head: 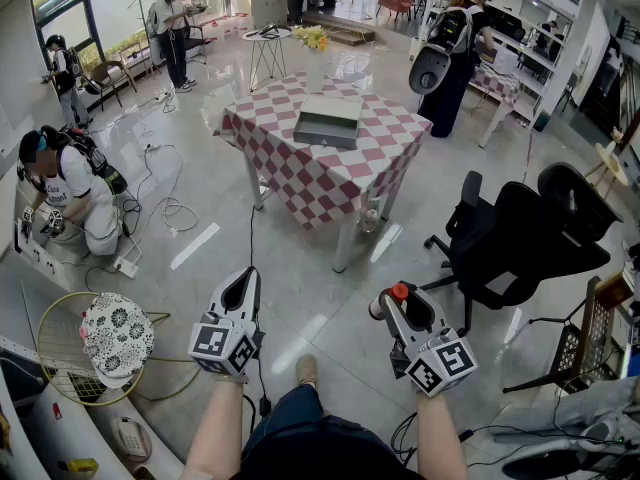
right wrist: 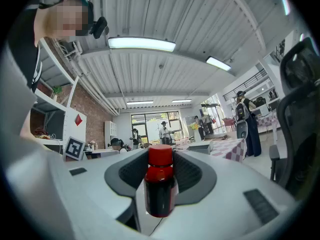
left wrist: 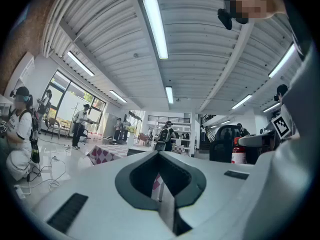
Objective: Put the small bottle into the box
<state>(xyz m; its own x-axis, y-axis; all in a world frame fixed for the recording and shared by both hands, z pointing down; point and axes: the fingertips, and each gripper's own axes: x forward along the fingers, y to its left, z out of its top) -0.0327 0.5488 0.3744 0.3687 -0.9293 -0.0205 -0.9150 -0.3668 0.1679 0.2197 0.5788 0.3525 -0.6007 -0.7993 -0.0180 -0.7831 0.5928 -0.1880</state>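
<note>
Found small bottle (right wrist: 160, 184) clamped between right gripper (head: 394, 301) fingers, red cap protruding at 12 o'clock. Left gripper (head: 243, 286) closed, empty. Box (head: 328, 121) on table (head: 300, 173) at 12 o'clock, well apart.

Head view: small bottle (head: 399, 291) body hiding inside right gripper (head: 404, 309), only top showing; box (head: 327, 123) contents being too small to tell.

Your head camera looks steeply down, checkered table (head: 300, 178) far at 12 o'clock; both gripper cameras face it, low.
</note>
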